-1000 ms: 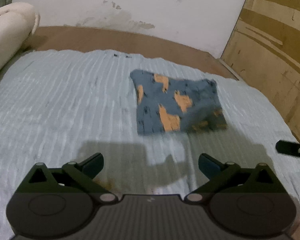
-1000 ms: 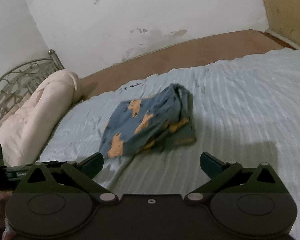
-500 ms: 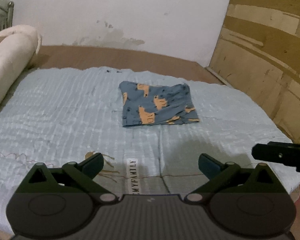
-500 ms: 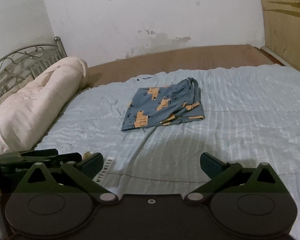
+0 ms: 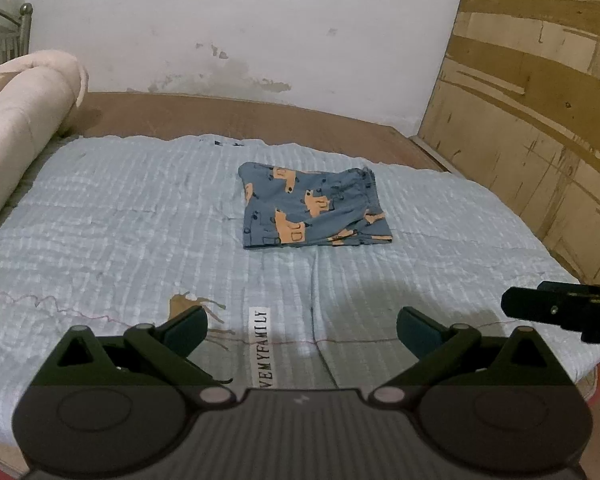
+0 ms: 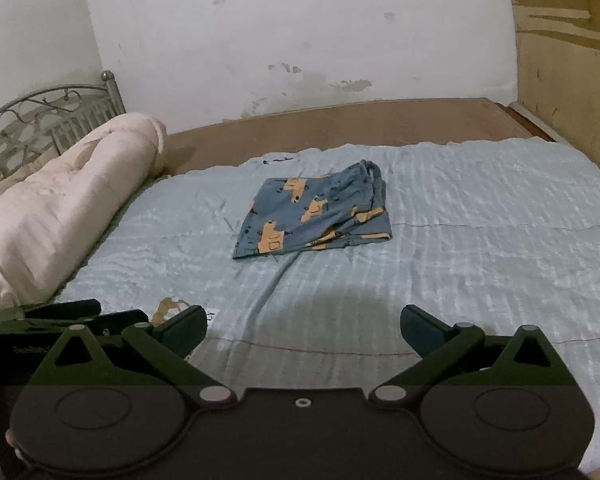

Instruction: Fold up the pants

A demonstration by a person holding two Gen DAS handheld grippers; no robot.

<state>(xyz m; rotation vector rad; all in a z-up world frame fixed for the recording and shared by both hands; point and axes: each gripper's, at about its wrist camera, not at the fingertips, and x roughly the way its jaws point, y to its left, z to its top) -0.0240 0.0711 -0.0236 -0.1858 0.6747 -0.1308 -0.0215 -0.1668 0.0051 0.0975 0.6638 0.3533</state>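
Lying folded on the far middle of the bedspread point(image 5: 140, 216), the pants point(image 5: 314, 212) are faced by the left gripper point(image 5: 302, 326) and right gripper point(image 6: 304, 326), both spread wide and empty.

rolled blanket point(image 5: 24, 120) cut by left edge, bed-frame point(image 6: 28, 120) partly hidden behind it

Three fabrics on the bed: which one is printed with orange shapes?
The folded blue pants, lying mid-bed on the plain pale-blue ribbed quilt. The rolled cream blanket along the headboard side is plain too.
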